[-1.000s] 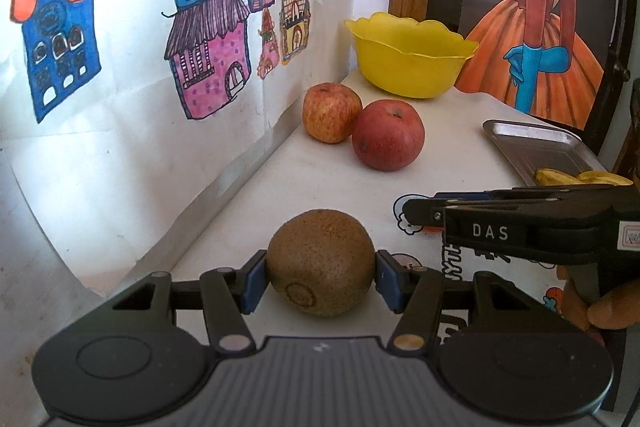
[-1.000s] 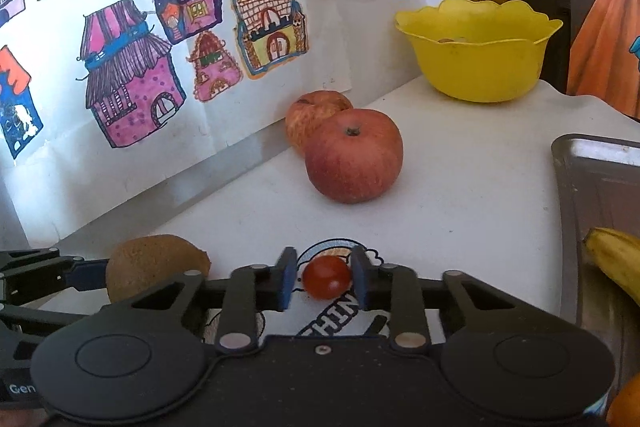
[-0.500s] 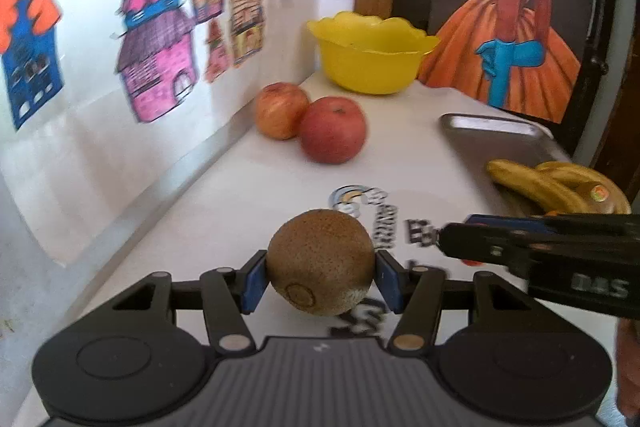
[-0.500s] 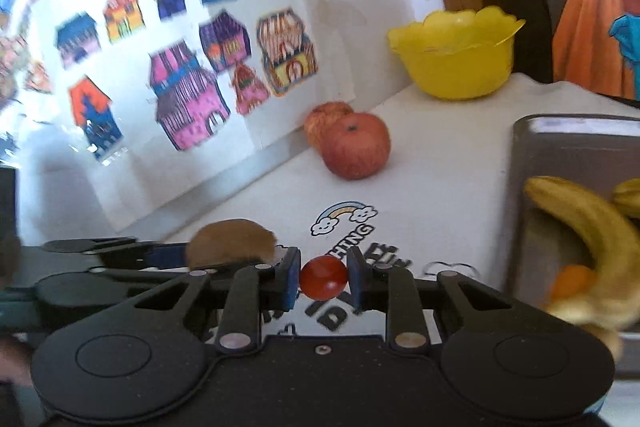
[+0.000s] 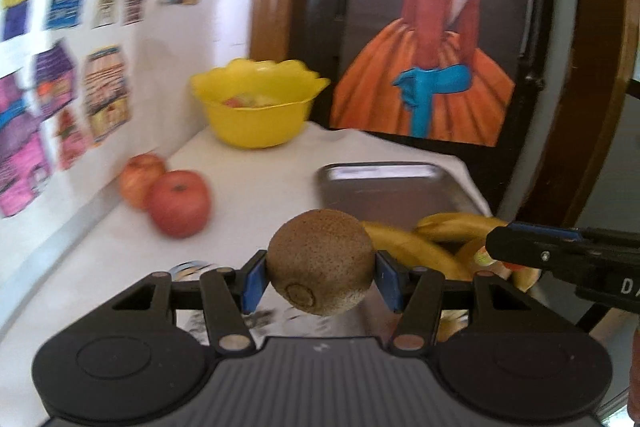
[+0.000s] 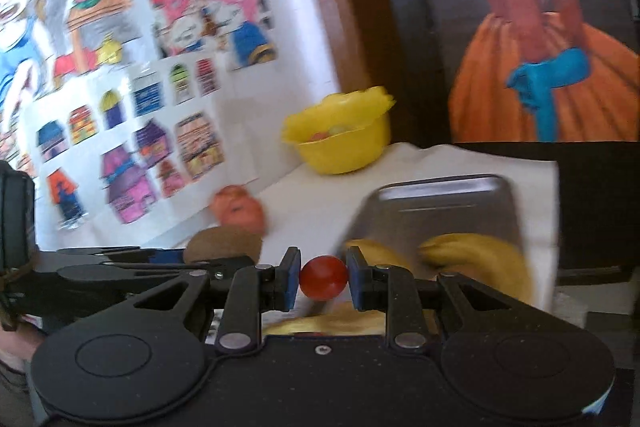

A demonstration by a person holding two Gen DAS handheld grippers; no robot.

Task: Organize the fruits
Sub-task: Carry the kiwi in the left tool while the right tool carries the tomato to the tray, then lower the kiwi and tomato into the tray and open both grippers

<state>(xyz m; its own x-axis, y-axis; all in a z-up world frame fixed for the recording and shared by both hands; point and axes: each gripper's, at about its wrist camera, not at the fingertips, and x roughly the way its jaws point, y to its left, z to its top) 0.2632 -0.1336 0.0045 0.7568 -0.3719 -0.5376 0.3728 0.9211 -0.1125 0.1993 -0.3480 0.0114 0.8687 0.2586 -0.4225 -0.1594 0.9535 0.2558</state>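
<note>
Brown fuzzy kiwi (image 5: pixel 320 263) sits clamped in my left jaws and a small red tomato (image 6: pixel 323 277) in my right, both lifted off the surface, probably bound for the yellow bowl (image 5: pixel 256 107) at eleven o'clock.

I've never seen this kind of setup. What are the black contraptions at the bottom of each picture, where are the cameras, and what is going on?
Each black contraption is a handheld two-finger tool with a camera looking along its fingers; a person holds one per hand. The left tool grips a kiwi. The right tool grips a small tomato. On the white table lie two apples, a yellow bowl with something inside, and a metal tray holding bananas.
</note>
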